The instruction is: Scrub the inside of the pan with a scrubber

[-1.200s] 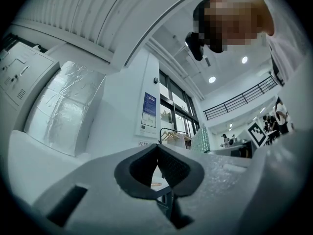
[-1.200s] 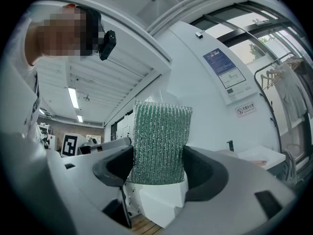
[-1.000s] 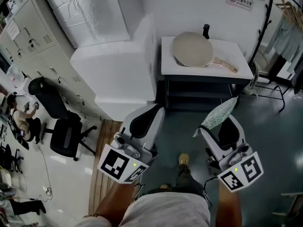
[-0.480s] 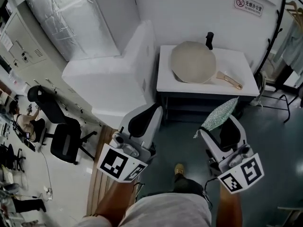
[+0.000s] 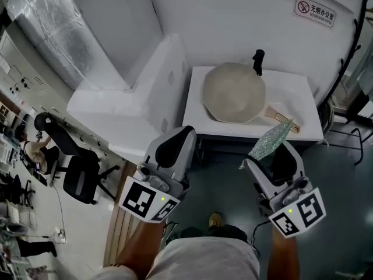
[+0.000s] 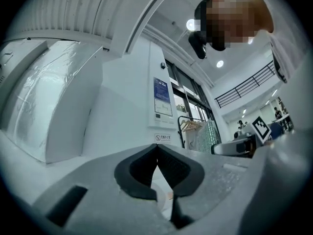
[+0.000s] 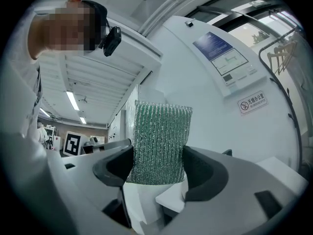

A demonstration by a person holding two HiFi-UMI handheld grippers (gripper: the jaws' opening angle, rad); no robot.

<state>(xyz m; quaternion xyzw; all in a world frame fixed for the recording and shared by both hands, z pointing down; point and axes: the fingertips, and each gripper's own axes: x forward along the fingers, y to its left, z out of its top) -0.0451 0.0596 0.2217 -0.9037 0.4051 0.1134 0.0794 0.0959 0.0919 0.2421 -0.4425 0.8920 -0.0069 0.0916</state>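
The round beige pan (image 5: 232, 93) sits far ahead, its wooden handle (image 5: 277, 113) angled toward the right gripper (image 5: 273, 156), which is clamped on a green mesh scrubber (image 5: 269, 140); the left gripper (image 5: 173, 147) is closed and empty.

This looks like an open-plan office or lab workspace rather than a home. Grey metal cabinets (image 5: 14, 83) line the left side. A black swivel chair (image 5: 78, 177) stands on the pale floor, and a seated person (image 5: 30, 149) is at the far left. A large plastic-wrapped white unit (image 5: 52, 22) stands against a wall bearing a no-smoking sign (image 5: 315, 10). Strip lights (image 7: 73, 101) cross the ceiling, and a railed upper gallery (image 6: 249, 84) overlooks the room.
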